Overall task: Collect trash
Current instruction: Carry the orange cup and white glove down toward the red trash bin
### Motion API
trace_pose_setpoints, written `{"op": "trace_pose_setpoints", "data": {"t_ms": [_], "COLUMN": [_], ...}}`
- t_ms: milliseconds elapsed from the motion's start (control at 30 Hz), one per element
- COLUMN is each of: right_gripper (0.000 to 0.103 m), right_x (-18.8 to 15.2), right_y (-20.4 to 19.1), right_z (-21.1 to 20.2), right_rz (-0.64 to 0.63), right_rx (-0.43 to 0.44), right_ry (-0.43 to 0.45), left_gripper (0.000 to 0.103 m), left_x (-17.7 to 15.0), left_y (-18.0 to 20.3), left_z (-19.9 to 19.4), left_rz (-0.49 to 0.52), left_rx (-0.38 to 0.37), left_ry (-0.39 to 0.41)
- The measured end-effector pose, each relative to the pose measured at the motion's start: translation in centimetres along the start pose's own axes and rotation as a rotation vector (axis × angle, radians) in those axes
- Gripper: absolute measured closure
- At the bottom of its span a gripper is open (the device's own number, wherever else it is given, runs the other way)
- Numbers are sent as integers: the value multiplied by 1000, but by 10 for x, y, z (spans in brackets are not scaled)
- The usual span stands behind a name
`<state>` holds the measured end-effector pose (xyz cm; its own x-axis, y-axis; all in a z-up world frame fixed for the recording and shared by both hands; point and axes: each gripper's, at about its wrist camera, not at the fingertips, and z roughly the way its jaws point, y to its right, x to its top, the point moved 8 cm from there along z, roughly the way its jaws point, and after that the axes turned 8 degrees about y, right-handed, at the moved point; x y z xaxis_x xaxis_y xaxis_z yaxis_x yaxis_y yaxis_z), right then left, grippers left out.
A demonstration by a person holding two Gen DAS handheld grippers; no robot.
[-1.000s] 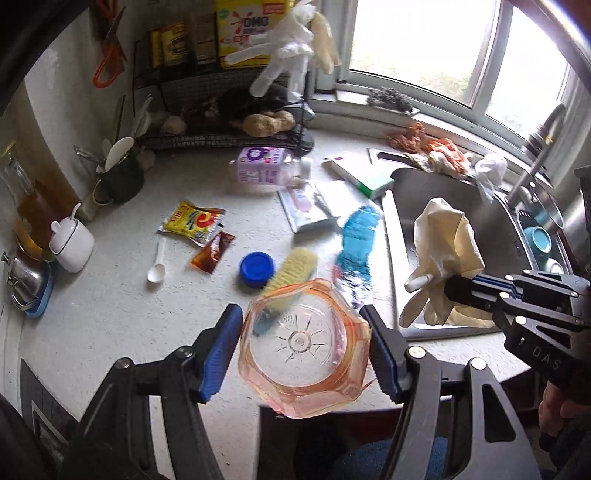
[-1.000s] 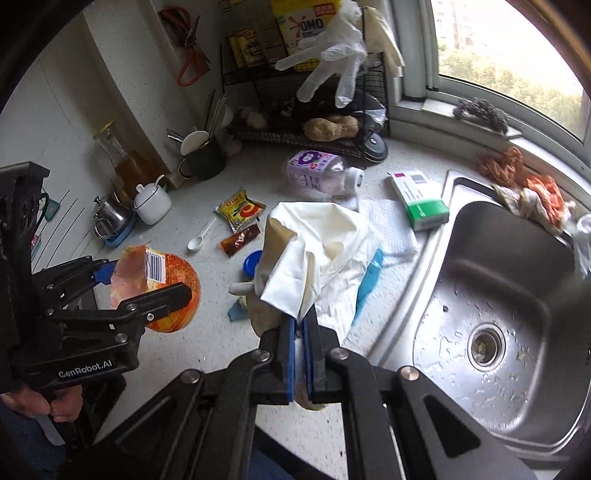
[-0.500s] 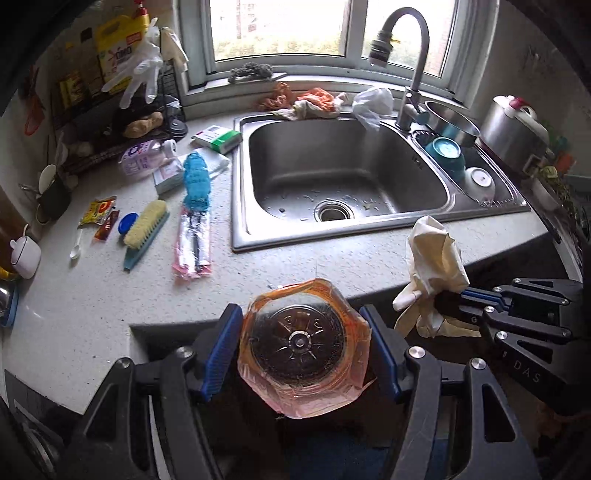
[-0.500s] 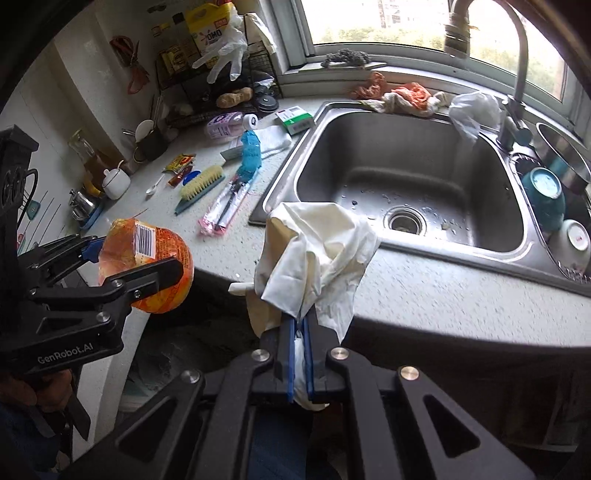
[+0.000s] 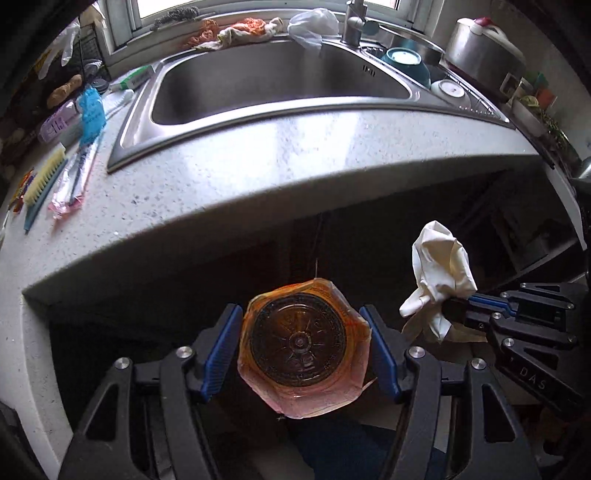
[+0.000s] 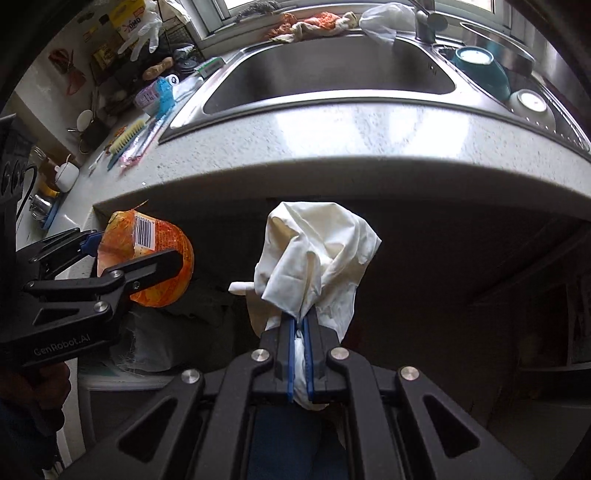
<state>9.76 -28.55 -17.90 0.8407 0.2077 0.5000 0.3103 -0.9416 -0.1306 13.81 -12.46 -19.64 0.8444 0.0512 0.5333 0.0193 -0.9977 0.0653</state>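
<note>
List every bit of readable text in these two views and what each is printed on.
"GenRobot.AI": body of the left gripper.
"DAS": body of the right gripper.
"OMO": yellow box on the rack.
Barcode label on the orange plastic container: digits too small to read.
Purple bottle label: blurred.

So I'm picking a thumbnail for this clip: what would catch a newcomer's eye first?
The orange bottle clamped in the left tool fills the left view's foreground, in front of the counter edge. Next, the crumpled white glove pinched in the right tool, pale against the dark space under the counter. Behind, the steel sink gleams.
</note>
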Motion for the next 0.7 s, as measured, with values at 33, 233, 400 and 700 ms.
{"op": "trace_pose_setpoints", "data": {"t_ms": [33,233,400,700], "right_gripper": [99,99,99,99], "right_x": [-6,-35,-53,-79], "right_y": [4,27,44,57], "right_z": [10,71,117,169], "right_rz": [0,28,40,78], "right_rx": [-8,-25,-38,-65], "right_ry": [-12,-61,-69,-74], "left_gripper": [40,40,40,37], "left_x": [-7,-48,-77,-101], "left_y": [1,-1,3,19], "left_z": [13,93,153,218], "left_rz": [-2,-27,-28,14], "left_rx": [-2,-12,-29,-84], "left_ry": [-11,-77,-94,-97]}}
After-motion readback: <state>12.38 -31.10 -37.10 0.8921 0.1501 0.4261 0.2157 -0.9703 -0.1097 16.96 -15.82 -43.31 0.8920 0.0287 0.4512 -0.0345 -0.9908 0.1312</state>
